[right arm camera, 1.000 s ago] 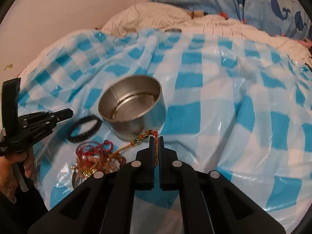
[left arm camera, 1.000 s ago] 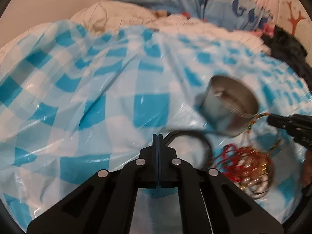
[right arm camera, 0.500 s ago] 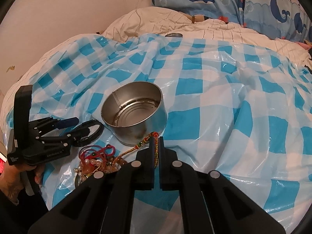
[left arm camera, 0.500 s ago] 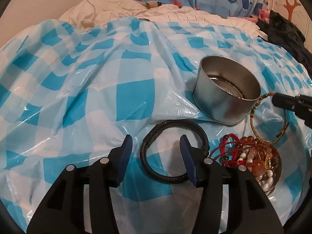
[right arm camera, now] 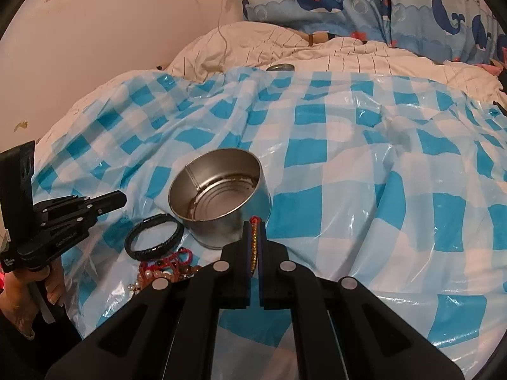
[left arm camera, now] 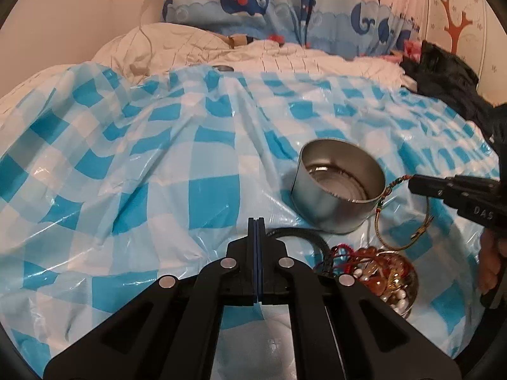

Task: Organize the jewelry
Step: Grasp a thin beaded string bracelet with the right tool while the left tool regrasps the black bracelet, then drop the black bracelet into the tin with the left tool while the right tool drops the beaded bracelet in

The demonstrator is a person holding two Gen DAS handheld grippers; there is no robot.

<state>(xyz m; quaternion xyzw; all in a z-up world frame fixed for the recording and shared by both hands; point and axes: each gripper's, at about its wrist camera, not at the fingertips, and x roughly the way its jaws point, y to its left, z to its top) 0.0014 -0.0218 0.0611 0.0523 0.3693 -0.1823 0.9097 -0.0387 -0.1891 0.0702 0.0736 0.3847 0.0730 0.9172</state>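
A round metal tin [left arm camera: 337,186] [right arm camera: 220,194] stands open and empty on the blue checked plastic sheet. My right gripper [right arm camera: 254,221] [left arm camera: 413,185] is shut on a red, gold and green braided bracelet [left arm camera: 385,204] [right arm camera: 253,243] and holds it beside the tin's near rim. A black leather bracelet [right arm camera: 154,237] [left arm camera: 304,237] lies flat on the sheet. A small dish of beaded and red cord jewelry [left arm camera: 380,272] [right arm camera: 164,267] sits beside it. My left gripper [left arm camera: 256,221] [right arm camera: 117,199] is shut and empty, above the black bracelet.
The checked sheet [left arm camera: 158,174] covers a soft bed with folds. A white quilt [left arm camera: 190,47] and whale-print curtain [left arm camera: 285,9] lie behind. A dark garment [left arm camera: 450,76] lies at the far right. A small metal lid [right arm camera: 280,67] rests at the sheet's far edge.
My left gripper opened over the black bracelet, then shut again with nothing in it and lifted back. My right gripper kept hold of the braided bracelet and rose slightly by the tin.
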